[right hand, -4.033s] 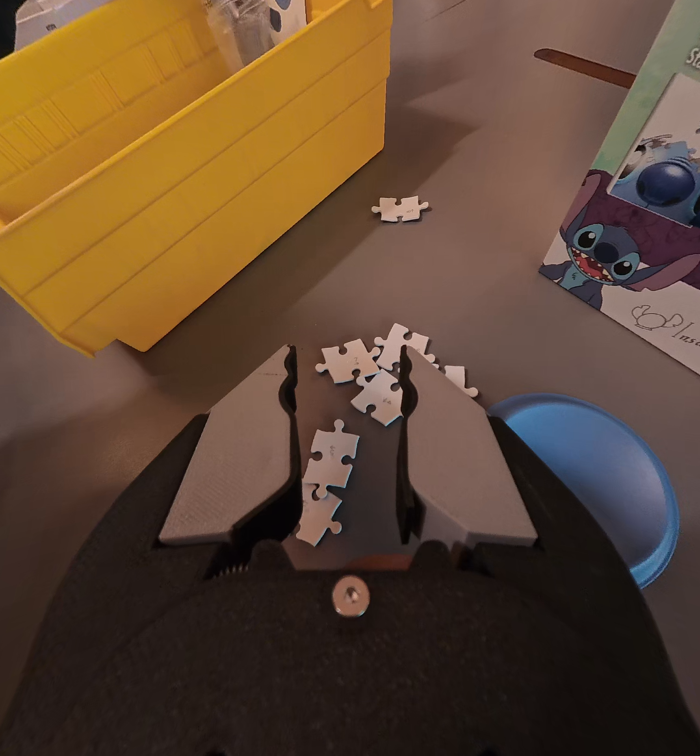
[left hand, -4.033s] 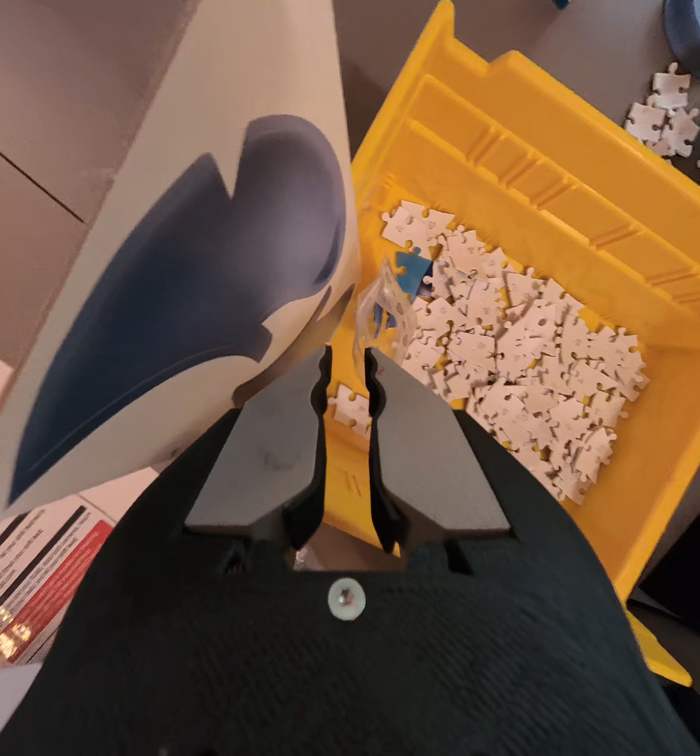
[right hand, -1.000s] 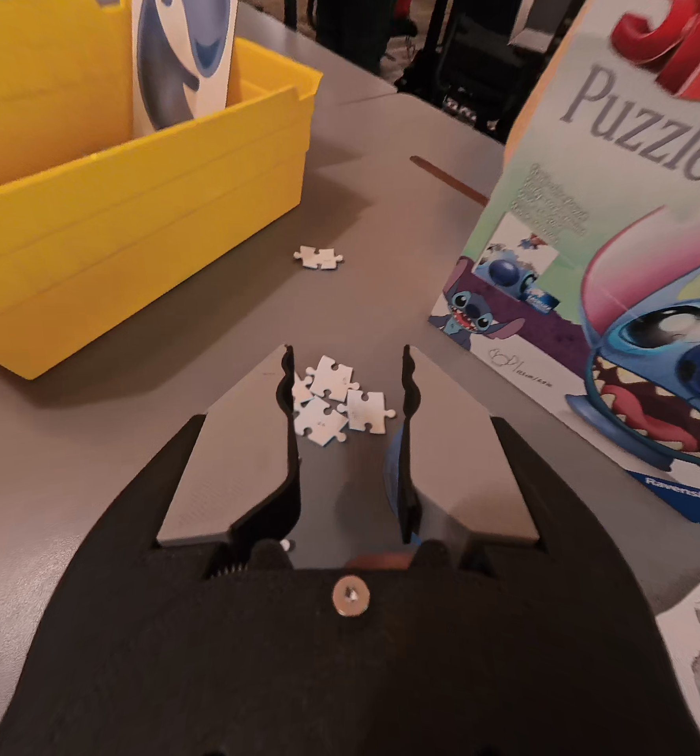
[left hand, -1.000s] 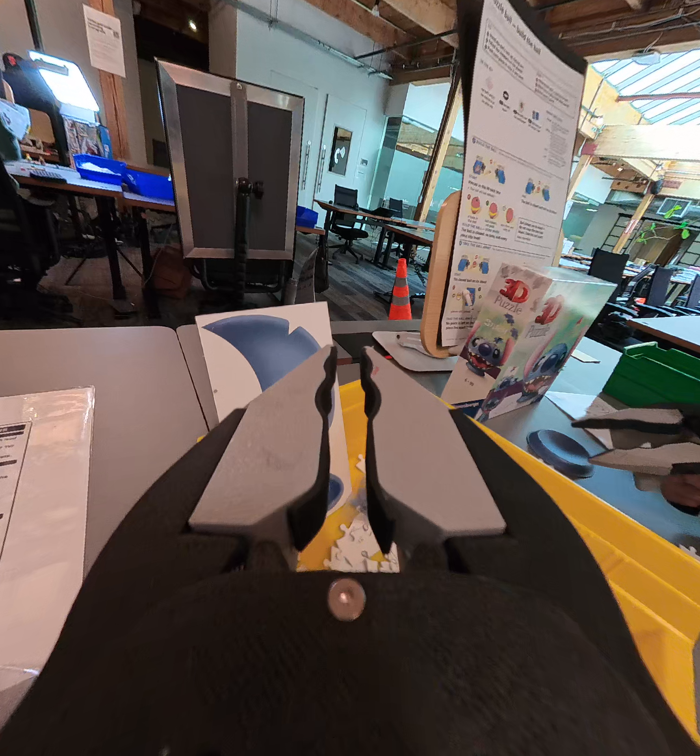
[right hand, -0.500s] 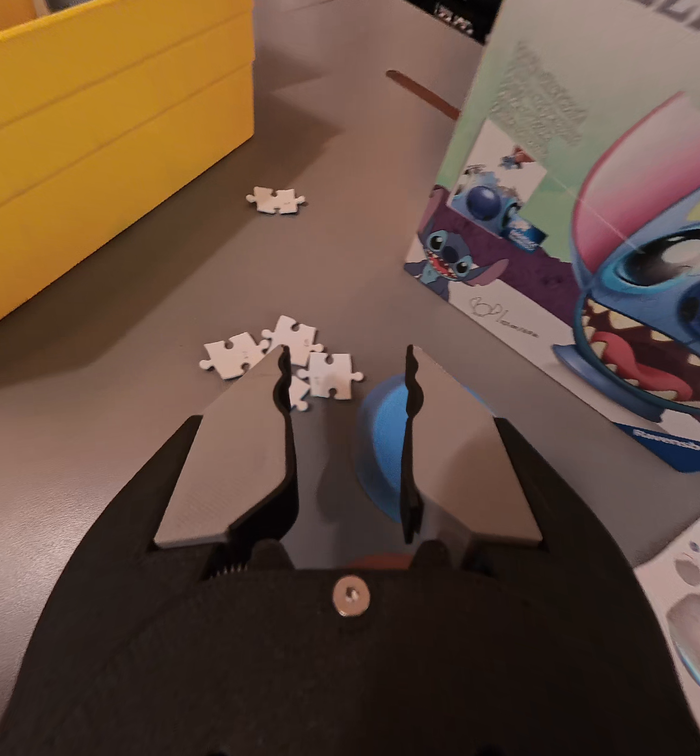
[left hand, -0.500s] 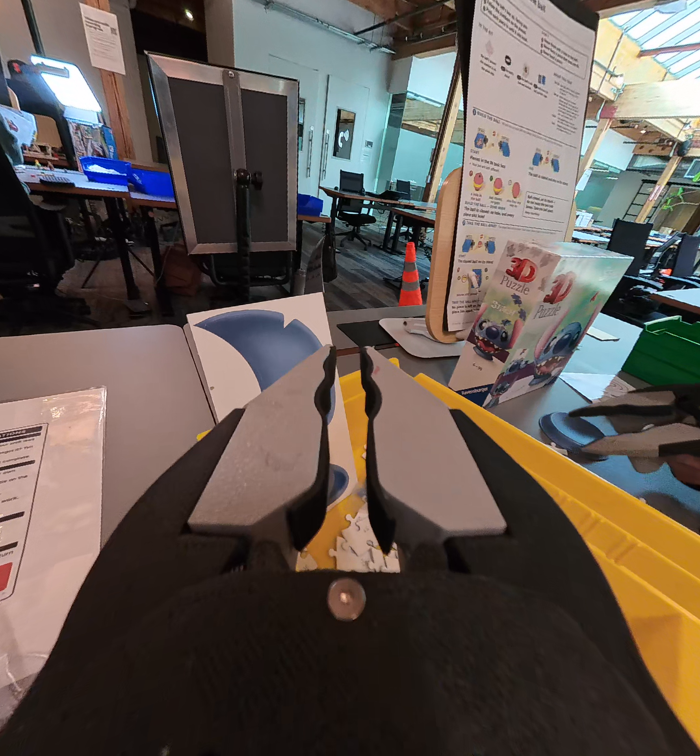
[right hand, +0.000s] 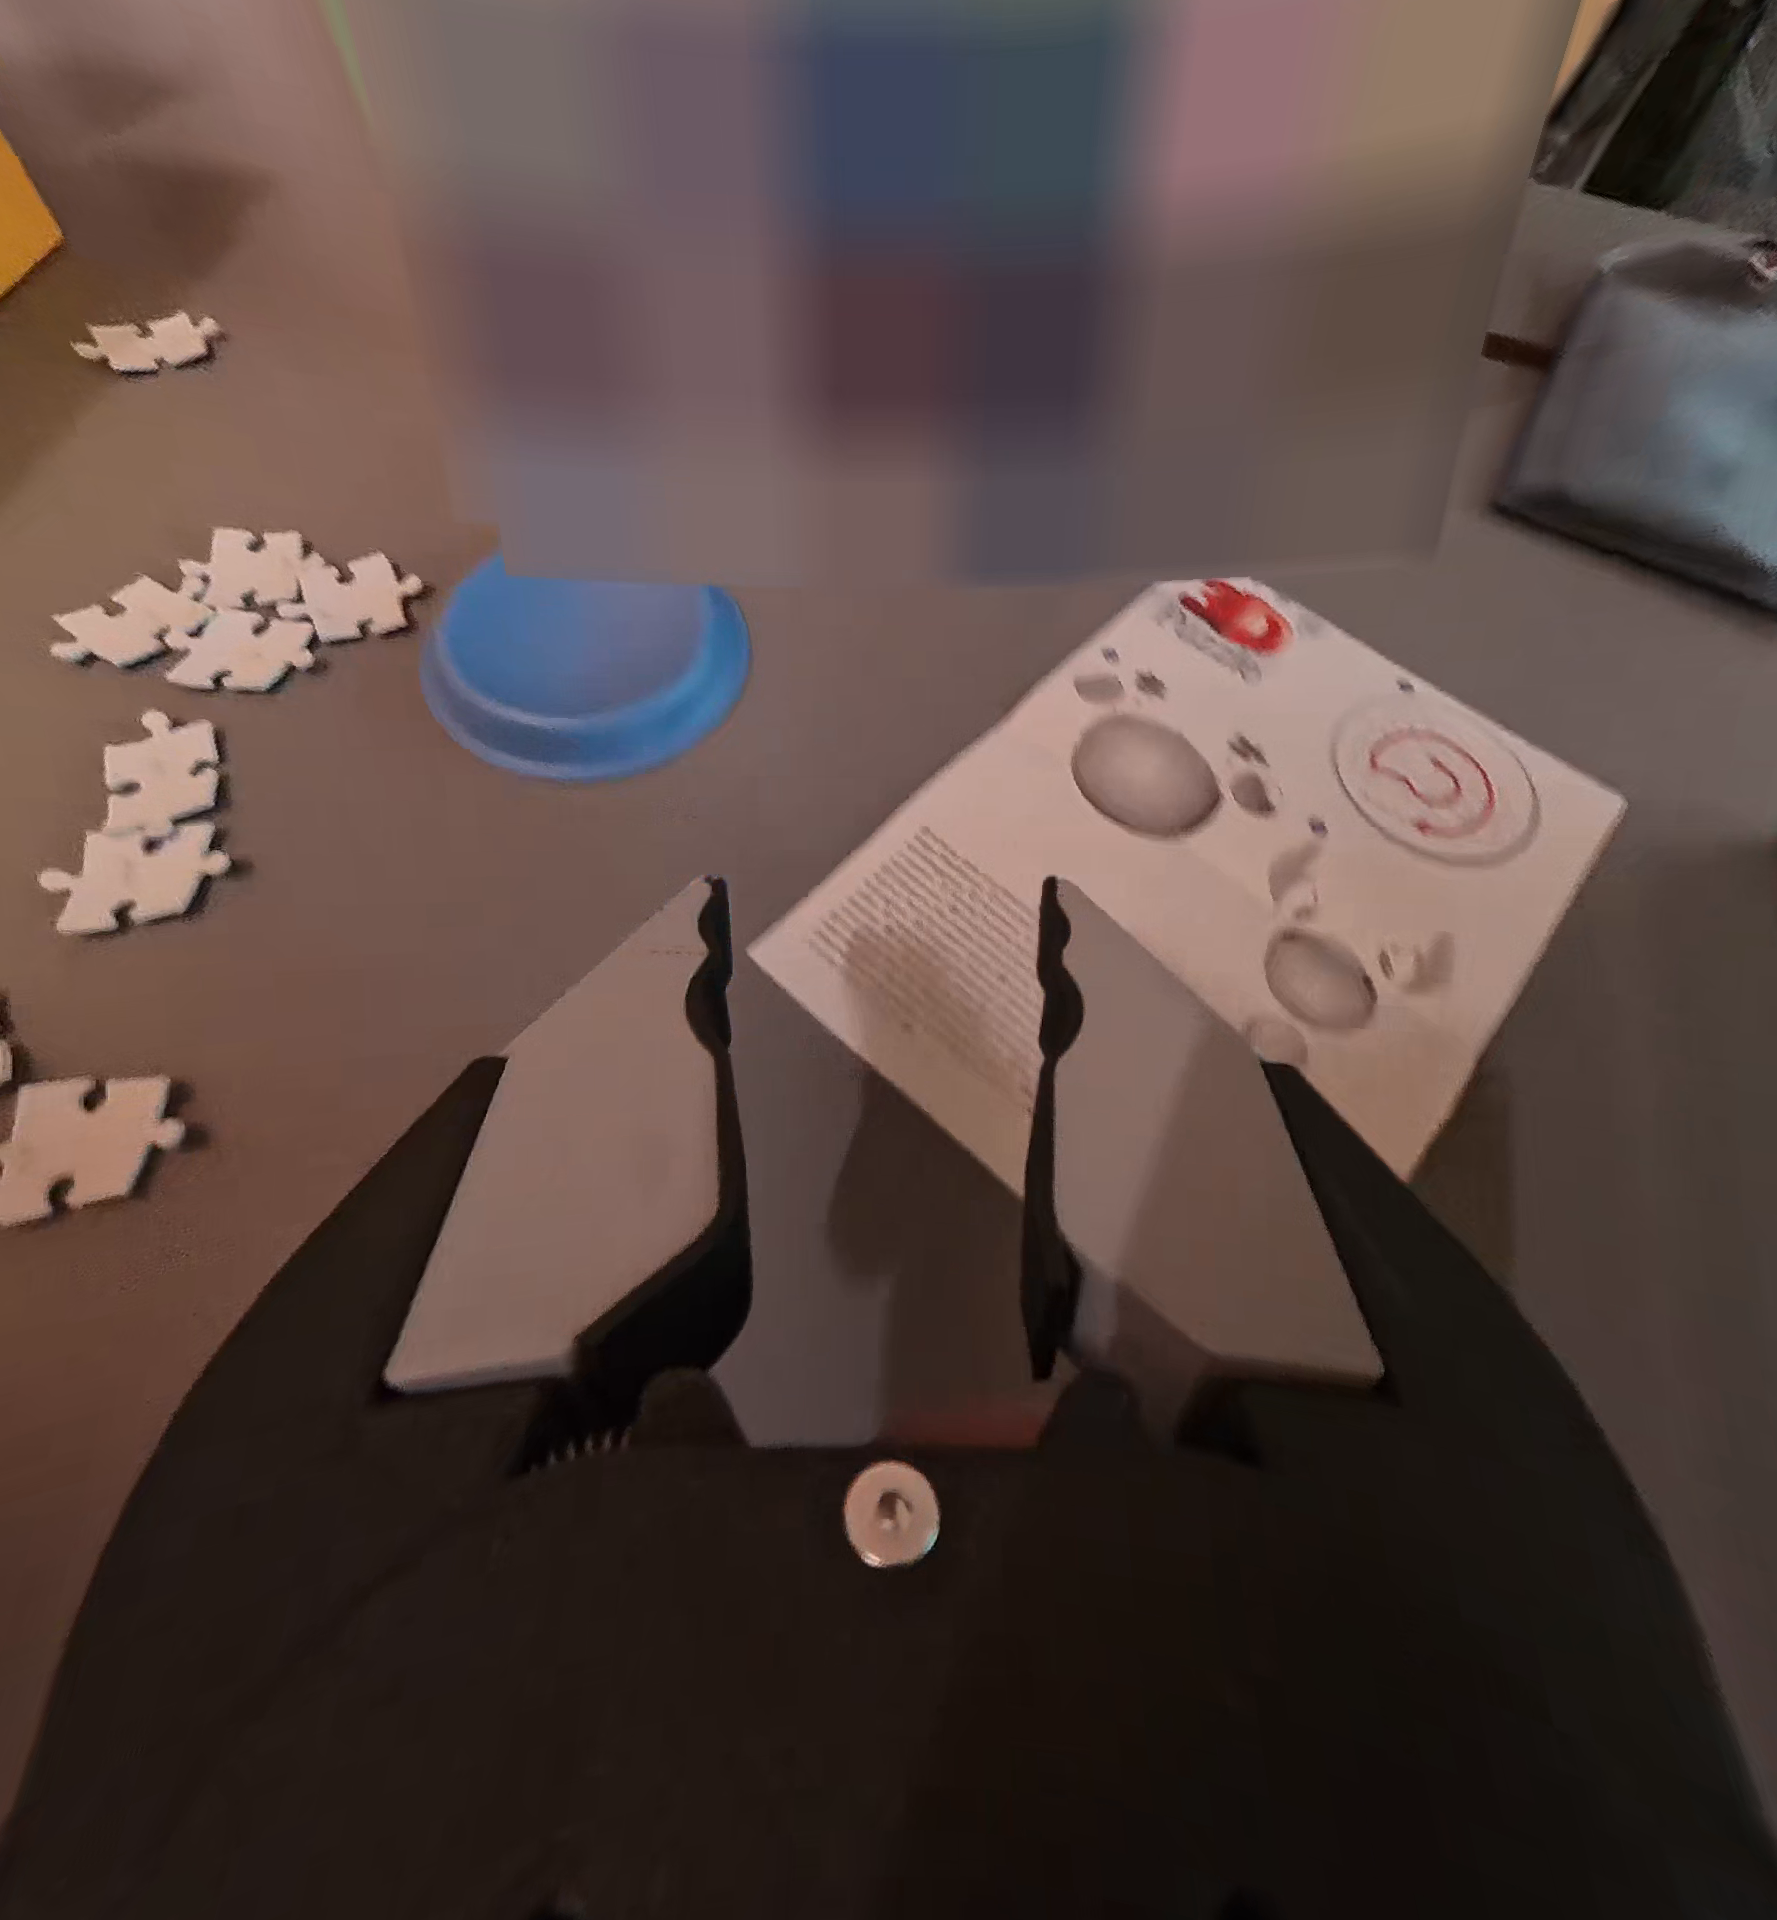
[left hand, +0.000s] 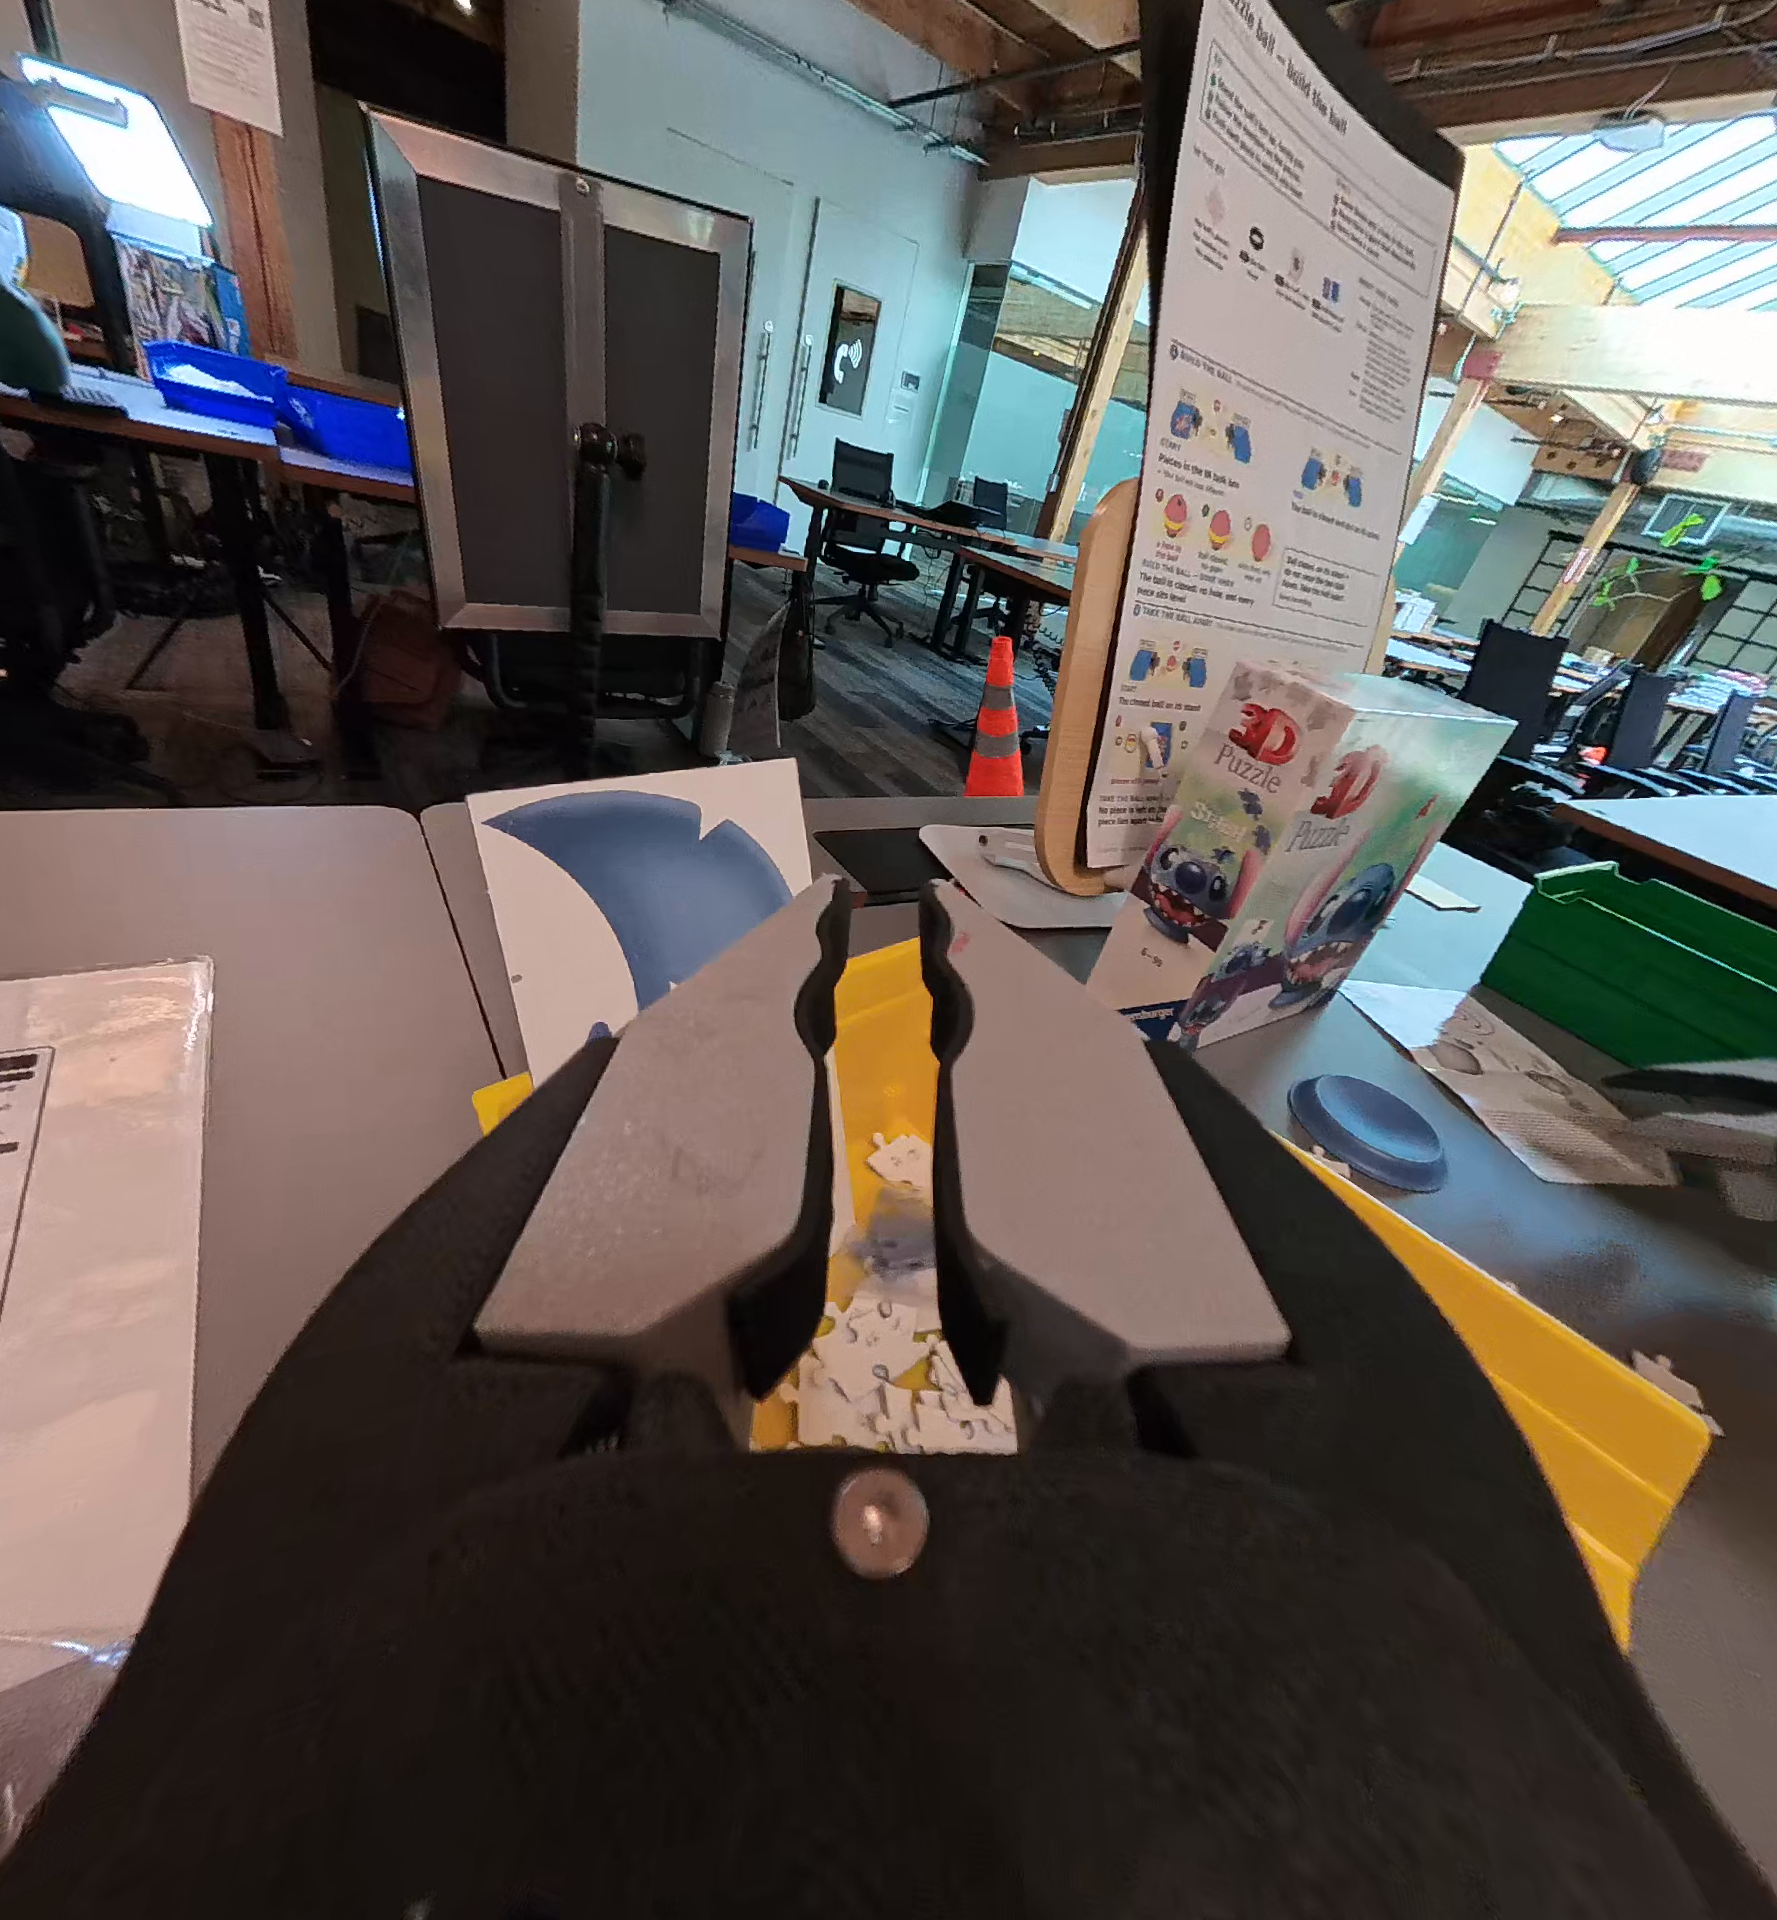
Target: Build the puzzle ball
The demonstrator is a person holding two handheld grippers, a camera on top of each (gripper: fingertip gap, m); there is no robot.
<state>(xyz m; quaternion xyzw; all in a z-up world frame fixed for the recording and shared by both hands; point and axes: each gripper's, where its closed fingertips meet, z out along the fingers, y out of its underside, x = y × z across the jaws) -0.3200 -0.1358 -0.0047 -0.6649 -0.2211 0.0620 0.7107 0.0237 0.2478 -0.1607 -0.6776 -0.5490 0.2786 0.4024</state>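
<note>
My left gripper (left hand: 884, 909) hovers over the yellow bin (left hand: 1486, 1361), its jaws a narrow gap apart and empty. White puzzle pieces (left hand: 884, 1371) lie in the bin below it. My right gripper (right hand: 884, 899) is open and empty just above the table, over the near corner of a printed leaflet (right hand: 1227, 852). It also shows at the right edge of the left wrist view (left hand: 1736, 1101). The blue round stand (right hand: 583, 675) sits ahead and to its left. Several loose white pieces (right hand: 240, 623) lie on the table left of the stand.
The puzzle box (left hand: 1299, 883) stands behind the blue stand (left hand: 1367, 1127). A white card with a blue shape (left hand: 645, 914) leans in the bin. A green bin (left hand: 1673, 977) is far right, an instruction sign (left hand: 1279, 416) behind, a laminated sheet (left hand: 53, 1247) left, and a grey bag (right hand: 1694, 416) back right. Left tips to right tips: about 55 centimetres.
My right gripper has moved right and back, from over the loose pieces and the blue stand to over the leaflet. My left gripper has barely moved over the bin.
</note>
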